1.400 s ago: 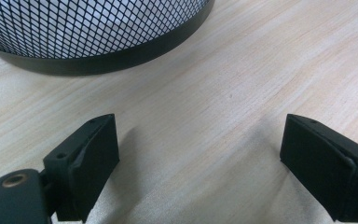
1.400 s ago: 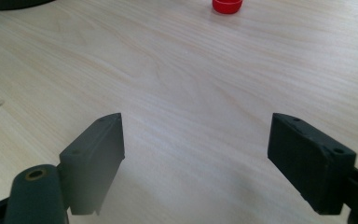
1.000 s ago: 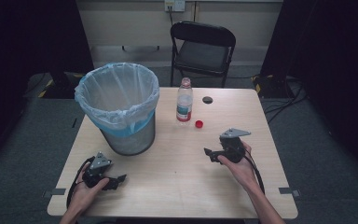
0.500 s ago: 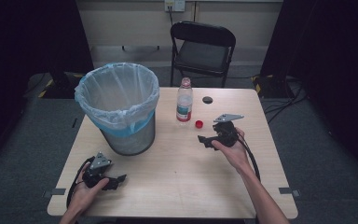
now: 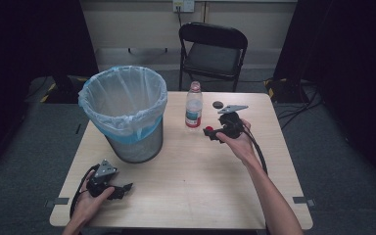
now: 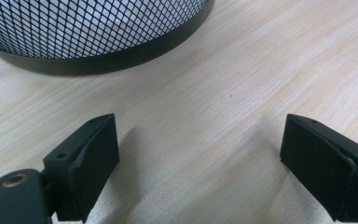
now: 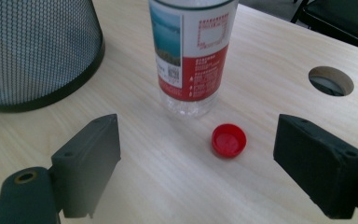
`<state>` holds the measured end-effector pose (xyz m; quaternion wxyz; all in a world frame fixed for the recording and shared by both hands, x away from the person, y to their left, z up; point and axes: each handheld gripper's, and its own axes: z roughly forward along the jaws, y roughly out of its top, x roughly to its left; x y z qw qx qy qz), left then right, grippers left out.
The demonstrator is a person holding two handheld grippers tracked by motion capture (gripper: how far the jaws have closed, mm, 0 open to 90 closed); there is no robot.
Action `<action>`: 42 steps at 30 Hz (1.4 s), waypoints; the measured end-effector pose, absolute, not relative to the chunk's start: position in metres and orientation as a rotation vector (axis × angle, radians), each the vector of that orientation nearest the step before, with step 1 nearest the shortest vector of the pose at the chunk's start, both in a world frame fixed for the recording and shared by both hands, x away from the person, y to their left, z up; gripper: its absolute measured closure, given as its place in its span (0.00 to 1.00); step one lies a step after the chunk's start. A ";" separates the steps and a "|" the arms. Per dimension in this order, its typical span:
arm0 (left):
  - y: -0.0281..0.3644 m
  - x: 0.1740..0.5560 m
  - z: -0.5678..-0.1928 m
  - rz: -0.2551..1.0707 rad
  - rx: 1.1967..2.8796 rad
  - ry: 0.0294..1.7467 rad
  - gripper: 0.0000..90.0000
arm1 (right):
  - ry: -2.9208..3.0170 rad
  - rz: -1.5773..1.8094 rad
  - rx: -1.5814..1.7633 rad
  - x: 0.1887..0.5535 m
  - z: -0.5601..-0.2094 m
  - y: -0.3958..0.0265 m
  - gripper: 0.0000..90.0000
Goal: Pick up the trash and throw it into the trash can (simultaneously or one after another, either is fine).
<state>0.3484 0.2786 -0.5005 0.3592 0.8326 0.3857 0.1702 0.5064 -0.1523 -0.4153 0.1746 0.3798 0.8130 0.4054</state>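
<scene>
Two grippers: we find one in each hand, both over the wooden table (image 5: 191, 171).
Right gripper (image 7: 198, 161): its jaws stand spread wide with nothing pinched; they have just been opening further. In the high view we see it (image 5: 209, 132) near the table's middle, pointing toward the bottle.
Red cap (image 7: 229, 140): it lies loose on the table, open side up, between the spread jaws and ahead of them, touching neither. In the high view it (image 5: 209, 129) sits right at the gripper's tips.
Bottle (image 7: 193, 51): upright and uncapped, clear plastic with a red and white label, just beyond the cap and apart from it. We see it in the high view too (image 5: 194, 105).
Left gripper (image 6: 200, 149): jaws spread wide over bare wood, holding nothing. It (image 5: 127, 187) rests near the table's front left corner.
Bin (image 5: 125, 112): black mesh, lined with a pale bag, standing just beyond the left gripper and left of the bottle.
Cable hole (image 7: 331, 80): a round opening in the tabletop, well to the right of the cap.
Chair (image 5: 213, 46): black, folding, behind the table's far edge.
</scene>
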 end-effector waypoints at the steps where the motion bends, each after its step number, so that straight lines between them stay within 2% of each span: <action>1: 0.279 0.348 -0.501 0.439 2.147 0.995 0.12 | 2.304 1.149 1.076 0.506 -0.415 -0.152 0.16; 19: 0.279 0.349 -0.500 0.443 2.151 0.992 0.12 | 2.347 1.170 1.069 0.553 -0.427 -0.120 0.15; 22: 0.279 0.349 -0.500 0.443 2.151 0.991 0.12 | 2.353 1.178 1.045 0.560 -0.432 -0.113 0.20; 26: 0.279 0.348 -0.500 0.442 2.151 0.992 0.12 | 2.376 1.172 1.056 0.570 -0.442 -0.102 0.20; 39: 0.279 0.348 -0.501 0.440 2.144 0.998 0.12 | 2.302 1.179 1.052 0.579 -0.458 -0.088 0.20; 42: 0.279 0.348 -0.501 0.441 2.144 0.998 0.12 | 2.285 1.163 1.040 0.580 -0.460 -0.084 0.29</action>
